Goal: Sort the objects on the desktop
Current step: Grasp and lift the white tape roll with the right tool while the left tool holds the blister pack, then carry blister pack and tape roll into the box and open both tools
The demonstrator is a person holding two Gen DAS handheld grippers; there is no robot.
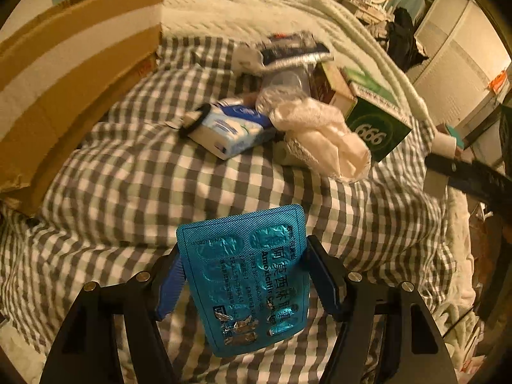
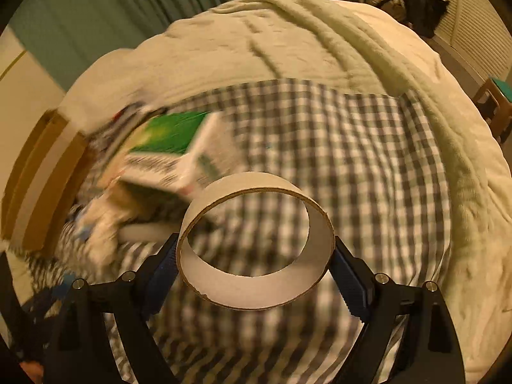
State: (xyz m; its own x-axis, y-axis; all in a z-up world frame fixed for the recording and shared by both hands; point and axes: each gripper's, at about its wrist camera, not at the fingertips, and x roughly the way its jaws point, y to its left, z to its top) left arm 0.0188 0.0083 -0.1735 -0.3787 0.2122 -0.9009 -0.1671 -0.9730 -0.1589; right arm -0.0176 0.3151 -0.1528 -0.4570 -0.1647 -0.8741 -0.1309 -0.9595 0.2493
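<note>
My left gripper (image 1: 244, 275) is shut on a blue foil blister pack of capsules (image 1: 249, 275), held above the checked sheet (image 1: 134, 172). My right gripper (image 2: 256, 256) is shut on a white cardboard tape-roll core (image 2: 256, 288), held above the same sheet (image 2: 368, 166). A pile of objects lies ahead in the left wrist view: a tissue pack (image 1: 230, 131), a white cloth (image 1: 323, 134), a green "666" box (image 1: 377, 128) and a clear plastic bag (image 1: 288, 54). The green box (image 2: 172, 147) shows blurred at left in the right wrist view.
An open cardboard box (image 1: 70, 73) stands at the left, also in the right wrist view (image 2: 41, 179). A cream blanket (image 2: 288, 38) covers the far side. The other gripper's dark arm (image 1: 473, 172) reaches in from the right. Furniture stands beyond the bed.
</note>
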